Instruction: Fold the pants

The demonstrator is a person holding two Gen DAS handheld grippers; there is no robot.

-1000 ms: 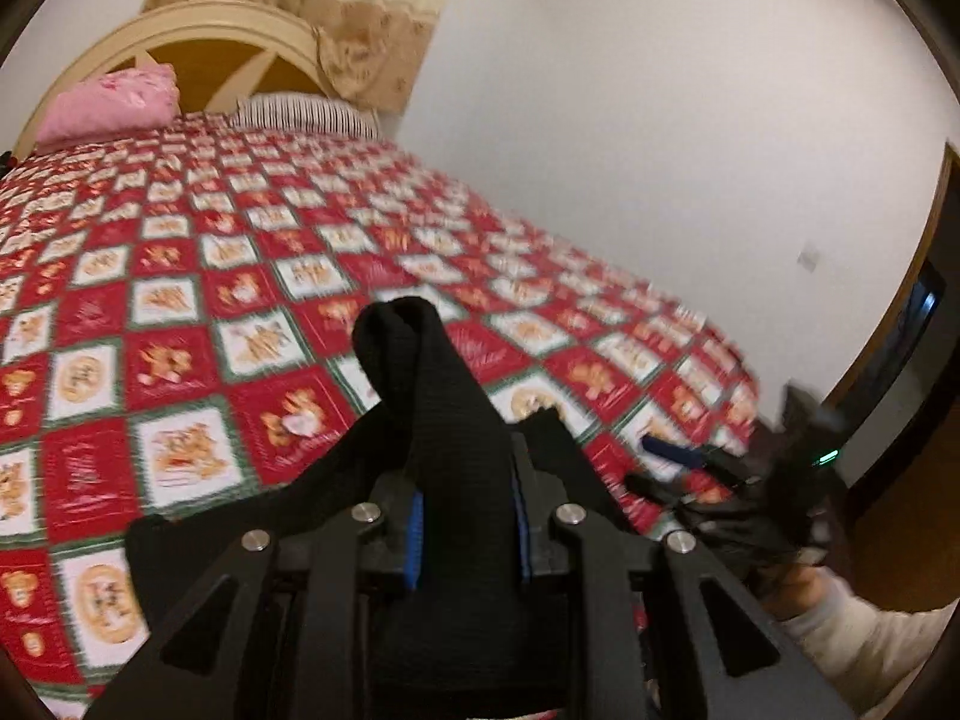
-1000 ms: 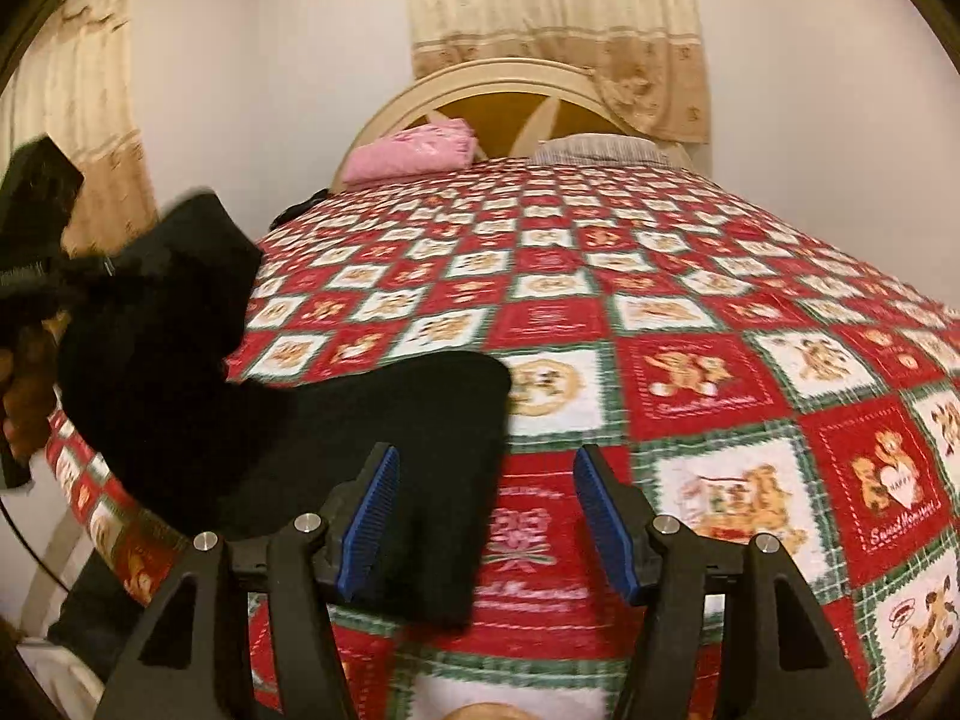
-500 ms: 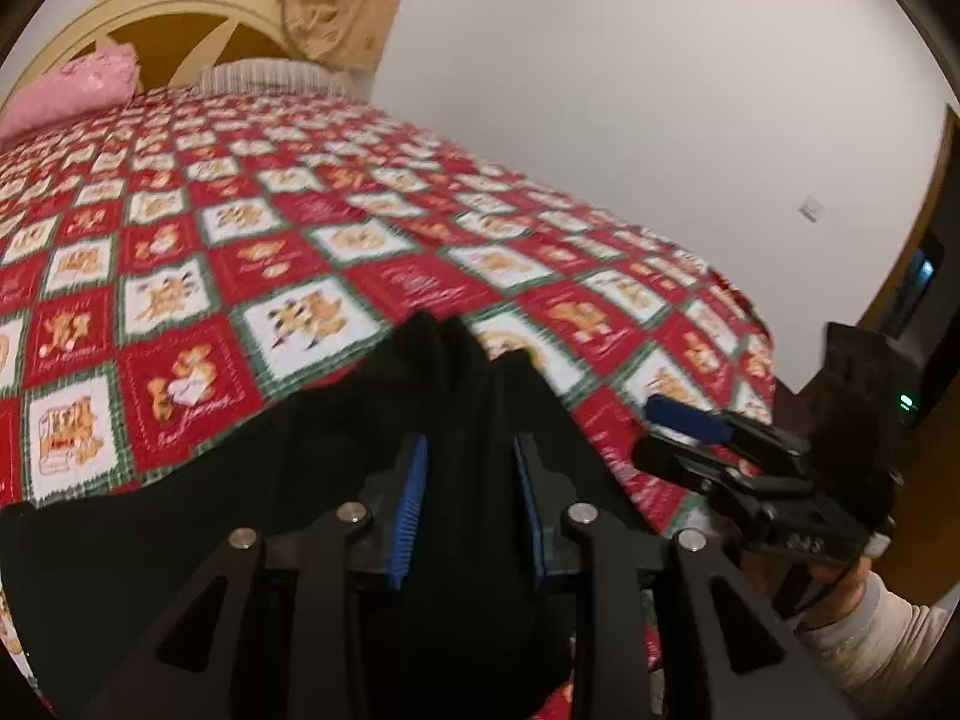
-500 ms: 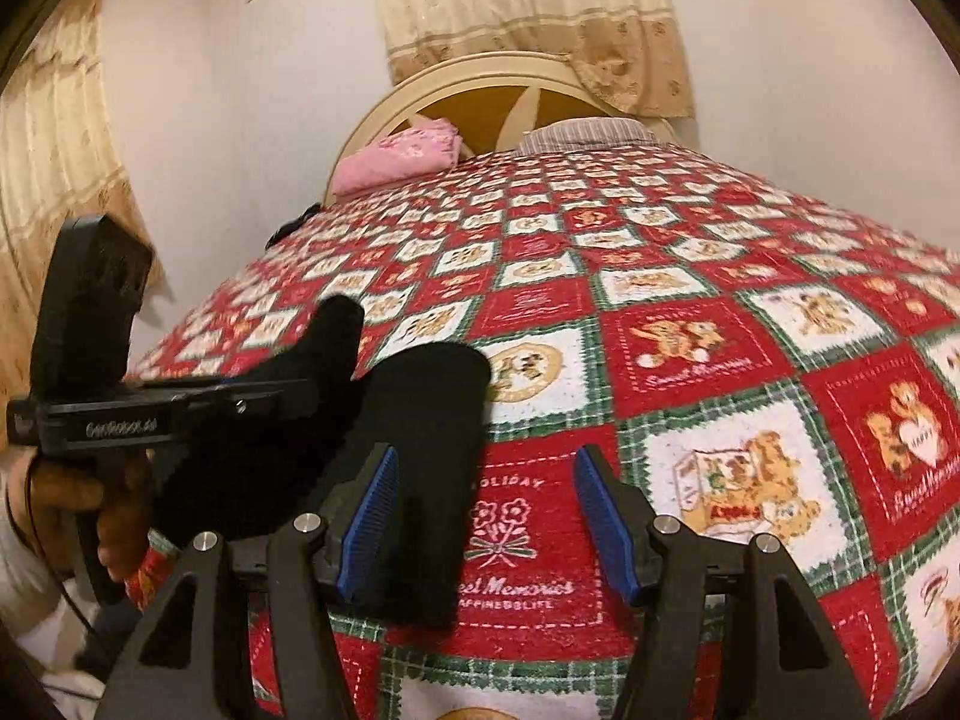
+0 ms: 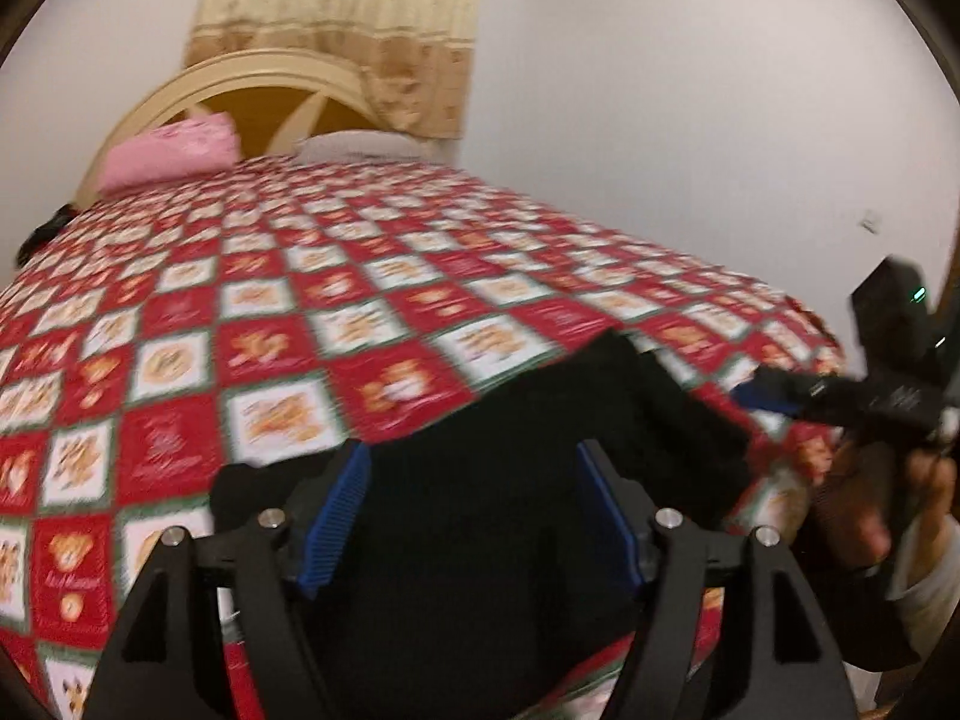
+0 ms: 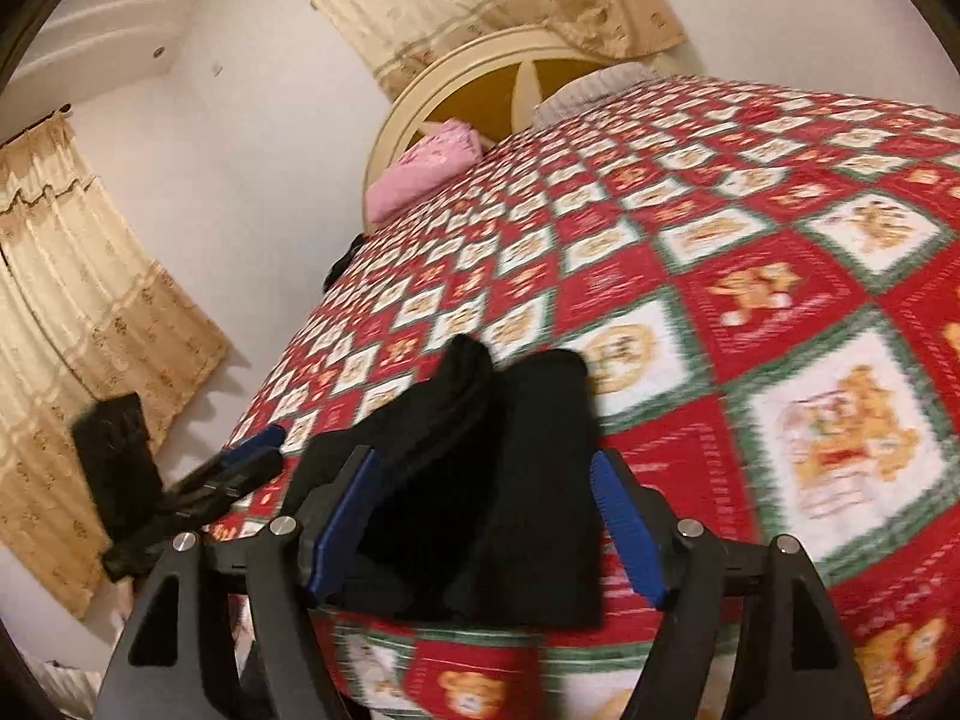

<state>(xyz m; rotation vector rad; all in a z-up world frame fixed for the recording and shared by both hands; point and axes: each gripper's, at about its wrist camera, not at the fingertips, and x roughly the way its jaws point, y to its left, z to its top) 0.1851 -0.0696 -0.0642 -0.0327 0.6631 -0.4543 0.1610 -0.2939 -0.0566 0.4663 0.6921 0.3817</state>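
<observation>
Your left gripper [image 5: 474,510] has just let go: its jaws, clamped on the black pants [image 5: 540,480] a second ago, are opening, pads clear of the cloth. The pants now lie bunched on the quilt [image 5: 270,330] at the near bed edge, at six o'clock. Your right gripper [image 6: 486,525], at three o'clock from the left, is widening too, holding nothing. That fold looks laid down; next regrip.
</observation>
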